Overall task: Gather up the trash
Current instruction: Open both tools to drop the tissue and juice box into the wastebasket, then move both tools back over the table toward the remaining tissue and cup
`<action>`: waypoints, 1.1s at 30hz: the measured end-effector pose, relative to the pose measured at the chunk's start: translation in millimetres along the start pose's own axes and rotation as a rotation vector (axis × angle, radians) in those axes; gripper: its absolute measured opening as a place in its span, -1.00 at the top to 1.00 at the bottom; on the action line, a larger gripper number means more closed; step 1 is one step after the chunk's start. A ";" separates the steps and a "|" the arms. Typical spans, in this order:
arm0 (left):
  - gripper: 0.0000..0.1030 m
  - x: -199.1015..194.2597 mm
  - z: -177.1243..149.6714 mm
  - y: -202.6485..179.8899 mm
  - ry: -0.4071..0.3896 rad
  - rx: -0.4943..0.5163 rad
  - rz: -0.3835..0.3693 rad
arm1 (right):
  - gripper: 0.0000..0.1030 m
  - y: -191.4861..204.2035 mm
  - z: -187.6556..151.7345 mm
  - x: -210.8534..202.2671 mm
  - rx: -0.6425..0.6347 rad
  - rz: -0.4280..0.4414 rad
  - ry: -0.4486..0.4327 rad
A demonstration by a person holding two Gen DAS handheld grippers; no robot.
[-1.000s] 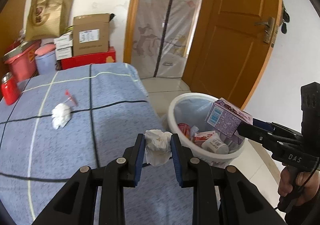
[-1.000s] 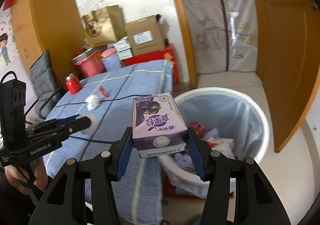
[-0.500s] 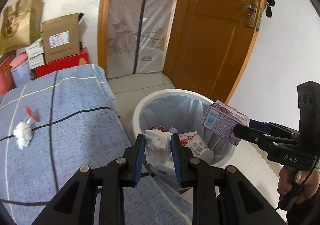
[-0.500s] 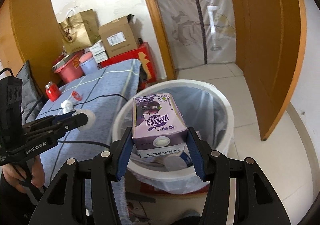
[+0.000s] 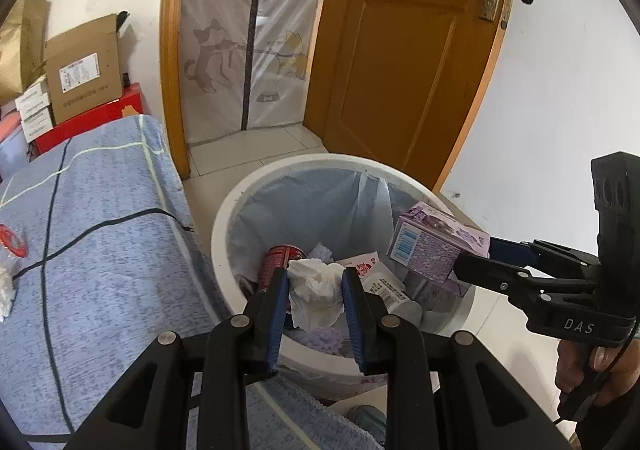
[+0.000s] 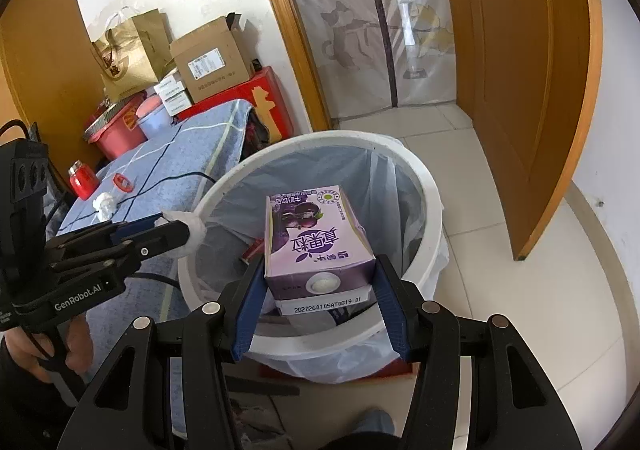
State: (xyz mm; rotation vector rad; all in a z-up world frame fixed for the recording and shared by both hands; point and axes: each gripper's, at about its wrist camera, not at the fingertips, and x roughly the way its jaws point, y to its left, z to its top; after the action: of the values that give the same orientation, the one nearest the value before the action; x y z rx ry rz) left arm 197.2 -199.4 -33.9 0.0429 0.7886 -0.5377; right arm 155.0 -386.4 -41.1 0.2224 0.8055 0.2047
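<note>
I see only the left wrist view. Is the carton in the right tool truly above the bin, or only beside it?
Observer: In the right wrist view the carton hangs over the opening of the bin, and the right tool clamps its two sides.
Operator: And my tissue, where is it against the rim?
Observer: Seen from the side, the tissue in the left tool appears at the rim on the table's side, not over the middle.
Operator: Is there something on the table that I miss?
Observer: A red jar stands on the table, outside your frame.
</note>
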 end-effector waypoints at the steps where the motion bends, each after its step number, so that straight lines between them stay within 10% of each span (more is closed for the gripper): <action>1: 0.46 3.3 -0.4 -0.6 0.006 0.006 -0.002 | -0.05 -0.5 0.0 1.7 0.001 -0.001 0.004; 33: 0.20 -53.7 -15.3 21.2 -0.066 -0.064 0.042 | -0.06 48.4 4.8 -25.7 -0.080 0.014 -0.037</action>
State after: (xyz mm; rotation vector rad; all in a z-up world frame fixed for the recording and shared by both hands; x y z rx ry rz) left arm 166.1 -153.6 -11.3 -0.0174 0.7386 -0.4717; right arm 136.5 -347.5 -7.0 0.1557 0.7579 0.2453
